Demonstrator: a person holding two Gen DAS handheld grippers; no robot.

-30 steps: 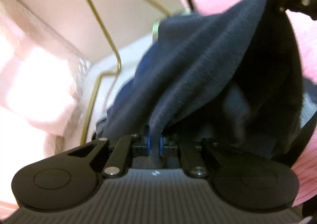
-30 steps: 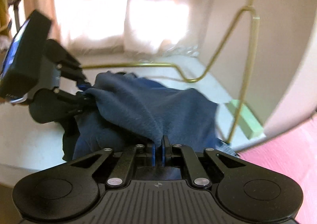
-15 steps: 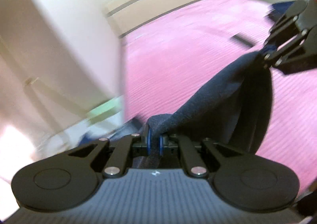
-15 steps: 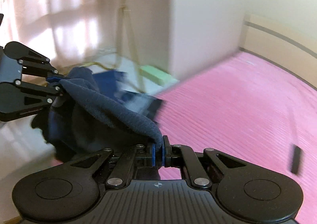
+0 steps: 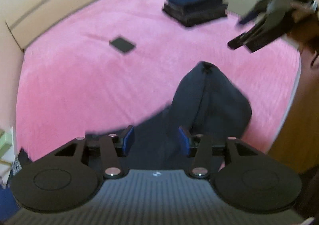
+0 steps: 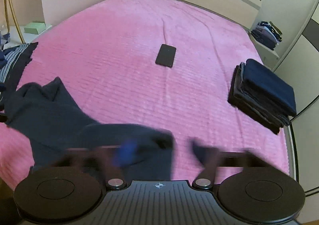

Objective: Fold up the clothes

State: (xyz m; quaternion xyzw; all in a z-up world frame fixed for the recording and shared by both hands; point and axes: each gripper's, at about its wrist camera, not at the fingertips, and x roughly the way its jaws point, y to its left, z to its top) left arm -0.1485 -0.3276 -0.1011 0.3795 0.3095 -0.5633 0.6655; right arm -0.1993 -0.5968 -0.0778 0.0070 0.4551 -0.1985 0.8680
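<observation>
Both claws have just been opening: the left claw [image 5: 155,141] and right claw [image 6: 161,151] stand released over the dark blue garment [image 6: 59,109], crumpled at seven o'clock on the pink bed [image 6: 129,85].

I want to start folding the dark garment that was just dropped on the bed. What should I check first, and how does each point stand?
1. Left gripper free of the garment: ok, jaws just opened; cloth between them, unpinched.
2. Right gripper free: ok, jaws just opened.
3. Garment spread flat: not ok, bunched.
4. Phone clear of garment: ok.
5. Folded stack clear: ok.
6. Garment fully on bedspread: cannot tell.
</observation>
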